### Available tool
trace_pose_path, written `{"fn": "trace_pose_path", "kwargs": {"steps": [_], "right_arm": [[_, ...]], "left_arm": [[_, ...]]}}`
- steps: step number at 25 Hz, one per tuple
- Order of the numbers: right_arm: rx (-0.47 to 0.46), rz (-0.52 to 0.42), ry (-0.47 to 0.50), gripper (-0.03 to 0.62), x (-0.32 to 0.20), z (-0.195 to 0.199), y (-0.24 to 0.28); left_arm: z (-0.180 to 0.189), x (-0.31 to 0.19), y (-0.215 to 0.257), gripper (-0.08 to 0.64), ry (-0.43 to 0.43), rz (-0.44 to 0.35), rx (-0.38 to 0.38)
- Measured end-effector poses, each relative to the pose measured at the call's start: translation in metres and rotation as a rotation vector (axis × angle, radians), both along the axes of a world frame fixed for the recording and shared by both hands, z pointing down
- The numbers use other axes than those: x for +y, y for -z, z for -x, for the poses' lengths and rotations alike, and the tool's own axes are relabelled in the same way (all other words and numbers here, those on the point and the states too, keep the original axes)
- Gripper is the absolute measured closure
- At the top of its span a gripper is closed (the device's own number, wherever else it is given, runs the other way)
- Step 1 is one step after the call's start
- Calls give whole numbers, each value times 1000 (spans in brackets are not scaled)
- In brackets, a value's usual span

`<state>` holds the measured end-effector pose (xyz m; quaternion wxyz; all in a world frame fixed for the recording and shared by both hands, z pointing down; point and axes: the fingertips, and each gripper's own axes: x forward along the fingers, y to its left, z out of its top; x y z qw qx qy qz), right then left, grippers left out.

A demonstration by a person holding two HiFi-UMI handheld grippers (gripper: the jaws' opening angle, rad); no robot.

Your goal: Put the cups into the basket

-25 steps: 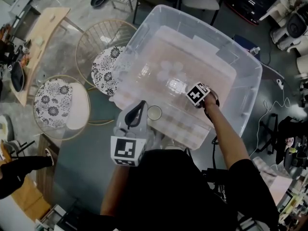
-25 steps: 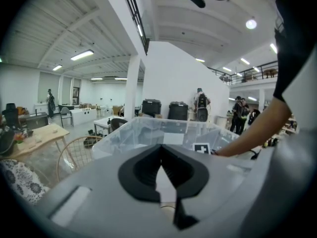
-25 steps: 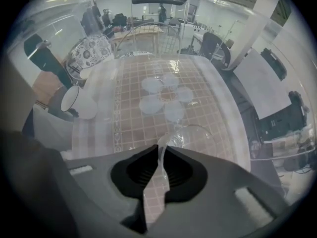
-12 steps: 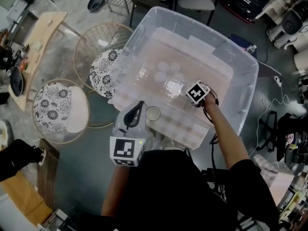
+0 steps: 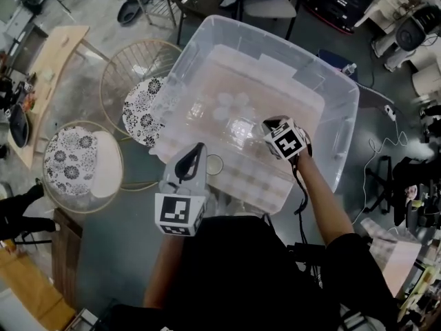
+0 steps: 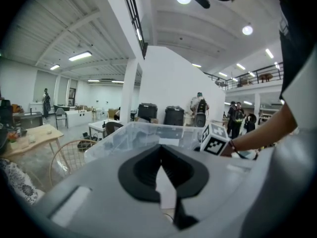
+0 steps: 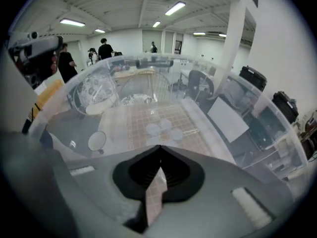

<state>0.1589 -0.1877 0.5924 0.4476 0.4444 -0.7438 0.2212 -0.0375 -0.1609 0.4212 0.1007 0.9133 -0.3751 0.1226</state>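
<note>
A grey hall floor is seen from above, with a wooden table and two wire chairs at the left. A large clear basket is set in the middle. A cluster of clear cups is seen on its bottom, and one more clear cup just on the near side of them. The right tool is held over the basket's inside, right of that cup; its jaws have just been closing and are drawn together with nothing between them. The left tool is held at the near wall, its jaws likewise together. A pale-rimmed cup is seen just right of it; whether it is touched cannot be told
</note>
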Motion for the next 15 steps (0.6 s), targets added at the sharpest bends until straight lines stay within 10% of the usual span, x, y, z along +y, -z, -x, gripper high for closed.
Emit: {"fn": "trace_pose_path", "kwargs": {"steps": [15], "right_arm": [[-266,-489,-84,589,19,42,165]], "left_arm": [[-20,10,8,554,-30,-15,21]]}}
